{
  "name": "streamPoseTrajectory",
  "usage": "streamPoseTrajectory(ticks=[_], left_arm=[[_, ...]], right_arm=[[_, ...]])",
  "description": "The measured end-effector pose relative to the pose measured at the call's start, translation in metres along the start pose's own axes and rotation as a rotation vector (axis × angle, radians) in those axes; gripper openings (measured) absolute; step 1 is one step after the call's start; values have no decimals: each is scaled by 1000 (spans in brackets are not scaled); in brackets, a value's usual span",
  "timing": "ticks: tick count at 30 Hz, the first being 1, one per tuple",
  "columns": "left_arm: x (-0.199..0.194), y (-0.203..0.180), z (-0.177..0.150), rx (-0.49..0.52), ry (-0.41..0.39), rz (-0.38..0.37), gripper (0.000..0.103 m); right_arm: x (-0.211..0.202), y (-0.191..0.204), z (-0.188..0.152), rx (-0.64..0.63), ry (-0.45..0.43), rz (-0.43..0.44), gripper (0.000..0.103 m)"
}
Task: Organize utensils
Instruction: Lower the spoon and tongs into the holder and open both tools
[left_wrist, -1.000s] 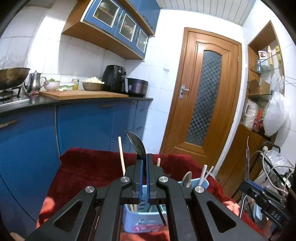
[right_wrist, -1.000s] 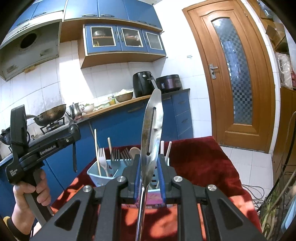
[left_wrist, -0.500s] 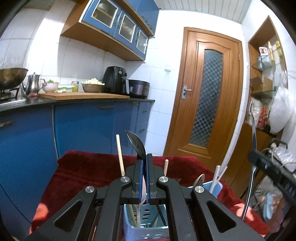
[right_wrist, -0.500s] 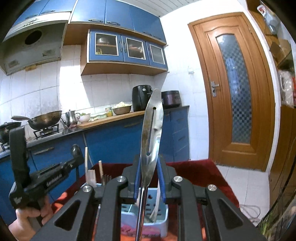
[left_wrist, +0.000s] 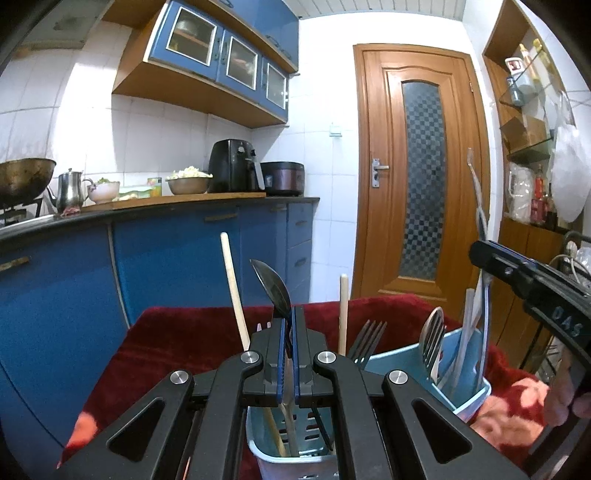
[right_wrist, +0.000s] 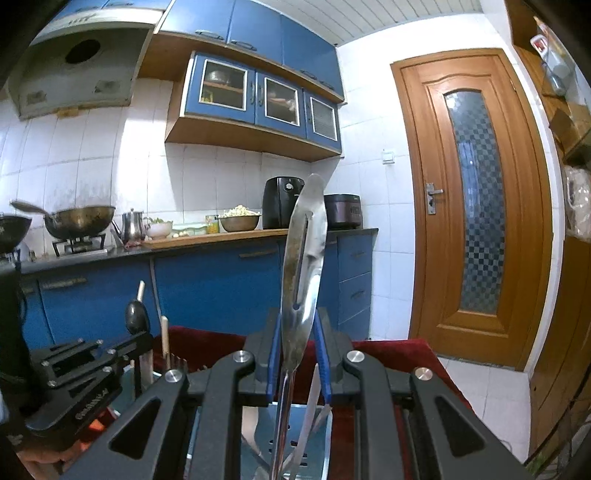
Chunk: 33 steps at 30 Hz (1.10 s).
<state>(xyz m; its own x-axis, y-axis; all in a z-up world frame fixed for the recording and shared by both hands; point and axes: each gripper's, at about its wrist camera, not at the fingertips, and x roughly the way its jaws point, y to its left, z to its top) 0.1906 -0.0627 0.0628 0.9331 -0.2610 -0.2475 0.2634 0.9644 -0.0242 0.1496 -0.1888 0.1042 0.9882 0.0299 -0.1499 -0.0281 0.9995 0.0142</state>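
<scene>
Over blue caddy (left_wrist: 461, 373), lower than before | left tool (left_wrist: 290, 354) grips spoon (left_wrist: 273, 288); right tool (right_wrist: 297, 363) grips tongs (right_wrist: 304, 254)

A red cloth (left_wrist: 192, 343) carries the blue utensil caddy (left_wrist: 476, 398).

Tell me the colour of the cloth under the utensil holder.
Deep red cloth, clearest in the left wrist view, beneath the light blue utensil holder.

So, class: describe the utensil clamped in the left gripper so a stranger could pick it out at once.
Start at the red cloth in front of the blue kitchen cabinets, then find the pale blue utensil caddy on it. Above its nearer compartment, the left gripper is shut on a spoon. Unlike the wooden sticks and forks nearby, it has a dark, shiny oval bowl pointing upward.
</scene>
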Motion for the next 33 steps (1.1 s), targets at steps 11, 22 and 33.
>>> streamPoseTrajectory(ticks=[11, 22, 33], left_arm=[[-4, -7, 2, 6, 28, -4, 24], [-30, 2, 9, -61, 47, -18, 31], [-76, 14, 14, -104, 65, -6, 31]], right_arm=[[5, 3, -14, 5, 75, 44, 29], [-27, 8, 3, 43, 39, 71, 33], [-73, 19, 5, 85, 80, 87, 36]])
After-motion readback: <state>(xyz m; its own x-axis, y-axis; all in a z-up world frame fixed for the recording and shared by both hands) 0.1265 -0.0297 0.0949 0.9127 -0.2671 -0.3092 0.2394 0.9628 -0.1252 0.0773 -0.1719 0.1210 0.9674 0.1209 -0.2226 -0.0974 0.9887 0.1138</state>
